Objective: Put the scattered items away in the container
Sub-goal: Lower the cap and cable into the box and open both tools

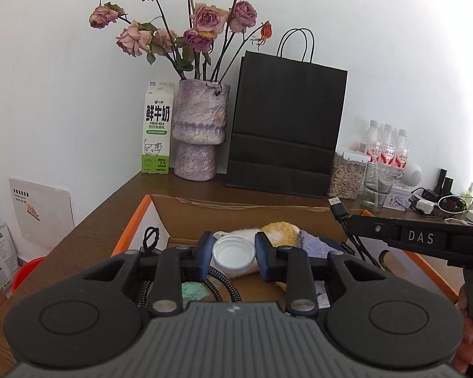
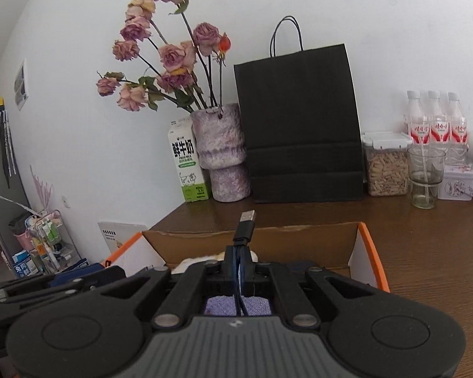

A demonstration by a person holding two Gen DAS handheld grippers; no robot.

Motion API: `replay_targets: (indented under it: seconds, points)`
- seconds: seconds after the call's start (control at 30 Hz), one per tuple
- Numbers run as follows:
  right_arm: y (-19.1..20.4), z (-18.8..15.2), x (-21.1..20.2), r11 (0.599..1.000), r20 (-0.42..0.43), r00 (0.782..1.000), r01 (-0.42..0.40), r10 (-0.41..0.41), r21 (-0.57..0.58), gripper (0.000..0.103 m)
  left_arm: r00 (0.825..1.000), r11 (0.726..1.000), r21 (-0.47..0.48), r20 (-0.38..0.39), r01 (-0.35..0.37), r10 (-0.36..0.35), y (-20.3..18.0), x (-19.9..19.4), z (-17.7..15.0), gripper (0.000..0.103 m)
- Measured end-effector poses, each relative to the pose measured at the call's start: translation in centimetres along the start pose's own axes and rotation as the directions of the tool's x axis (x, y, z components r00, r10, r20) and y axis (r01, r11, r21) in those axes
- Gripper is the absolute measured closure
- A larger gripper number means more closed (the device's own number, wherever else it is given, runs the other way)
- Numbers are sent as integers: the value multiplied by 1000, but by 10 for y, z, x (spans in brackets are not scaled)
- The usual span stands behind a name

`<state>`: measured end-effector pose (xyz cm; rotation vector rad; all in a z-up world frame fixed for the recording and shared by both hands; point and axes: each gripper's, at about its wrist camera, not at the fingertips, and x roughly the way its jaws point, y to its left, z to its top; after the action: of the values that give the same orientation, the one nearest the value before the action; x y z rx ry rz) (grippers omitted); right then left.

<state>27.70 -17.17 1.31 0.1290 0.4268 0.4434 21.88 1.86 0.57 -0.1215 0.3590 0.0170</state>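
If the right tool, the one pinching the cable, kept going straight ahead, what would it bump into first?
Probably the far cardboard wall of the box, just beyond the right tool shut on the USB cable. Depth is unclear; if it clears the wall, the black paper bag comes next.

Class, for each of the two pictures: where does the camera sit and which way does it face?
Left wrist: on the left gripper, facing the box; it holds a white cap; right gripper and a hand show.
Right wrist: on the right gripper, facing likewise, clamping a USB cable.
Shared: box, vase, black bag.
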Motion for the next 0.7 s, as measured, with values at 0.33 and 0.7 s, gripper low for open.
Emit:
replay_targets:
  seconds: [0.33, 0.7]
  points:
    - [-7, -17, 11, 1000, -27, 1000, 2, -3, -20, 102, 1000, 1000, 16, -12, -3, 3, 6, 13, -13, 74]
    - [-5, -33, -13, 994, 46, 994, 101, -100, -35, 6, 985, 997, 23, 153, -78, 74, 3, -13, -22, 0]
